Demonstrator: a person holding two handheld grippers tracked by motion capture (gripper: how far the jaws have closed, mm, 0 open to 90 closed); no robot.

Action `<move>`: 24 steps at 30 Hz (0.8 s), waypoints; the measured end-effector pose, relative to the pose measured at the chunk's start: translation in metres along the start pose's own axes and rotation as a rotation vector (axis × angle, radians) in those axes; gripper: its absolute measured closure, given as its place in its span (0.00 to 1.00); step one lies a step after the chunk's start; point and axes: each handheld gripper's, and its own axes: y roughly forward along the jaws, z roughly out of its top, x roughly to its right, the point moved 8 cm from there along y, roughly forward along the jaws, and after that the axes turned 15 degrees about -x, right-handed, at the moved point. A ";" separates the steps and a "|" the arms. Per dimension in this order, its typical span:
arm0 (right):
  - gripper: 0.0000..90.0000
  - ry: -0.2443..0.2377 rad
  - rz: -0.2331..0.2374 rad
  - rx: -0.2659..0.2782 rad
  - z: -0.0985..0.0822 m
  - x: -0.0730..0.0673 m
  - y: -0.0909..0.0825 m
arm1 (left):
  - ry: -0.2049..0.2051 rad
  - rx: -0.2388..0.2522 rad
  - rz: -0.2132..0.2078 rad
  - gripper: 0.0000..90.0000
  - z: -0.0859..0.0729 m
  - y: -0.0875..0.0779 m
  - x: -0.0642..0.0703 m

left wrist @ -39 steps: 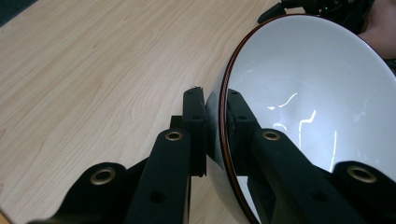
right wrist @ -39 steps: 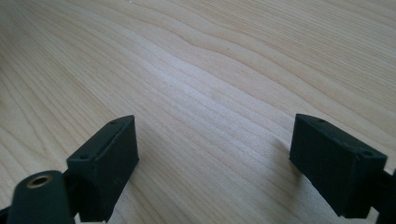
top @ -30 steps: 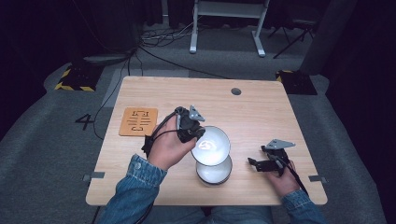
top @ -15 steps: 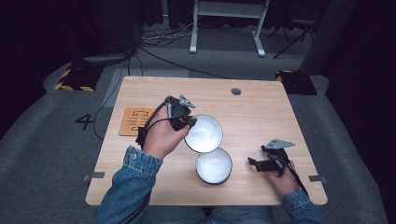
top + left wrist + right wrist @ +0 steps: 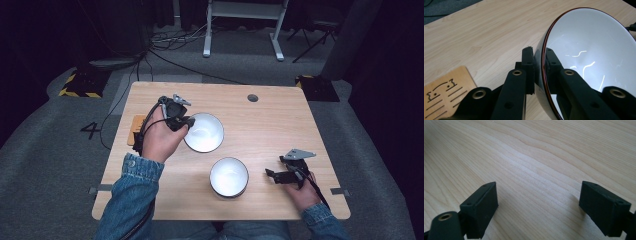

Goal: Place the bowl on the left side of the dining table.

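My left gripper (image 5: pixel 188 122) is shut on the rim of a white bowl (image 5: pixel 204 132) with a dark red edge, near the middle of the wooden table (image 5: pixel 270 125). In the left gripper view the bowl (image 5: pixel 589 55) is tilted, its rim pinched between the two black jaws of the left gripper (image 5: pixel 538 61), one inside and one outside. A second white bowl (image 5: pixel 229 176) sits alone nearer the front edge. My right gripper (image 5: pixel 270 175) rests low at the front right, open, right of that bowl. In the right gripper view the right gripper (image 5: pixel 537 202) has only bare wood between its jaws.
A small wooden coaster (image 5: pixel 136 129) with cut-out lines lies at the table's left, partly behind my left hand; it shows as the coaster (image 5: pixel 444 92) in the left gripper view. A round cable hole (image 5: pixel 252 98) sits near the far edge. Cables and a stand lie on the floor beyond.
My left gripper lifted the upper bowl off the lower one and carried it back and to the left. The right gripper stayed in place.
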 end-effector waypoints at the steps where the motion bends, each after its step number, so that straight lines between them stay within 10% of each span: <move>1: 0.17 0.000 0.000 0.000 0.000 0.000 0.000 | -0.014 0.000 0.003 0.91 0.000 0.000 -0.003; 24: 0.17 0.004 -0.002 0.000 0.000 0.000 0.000 | -0.178 -0.012 0.041 0.91 0.008 0.004 -0.069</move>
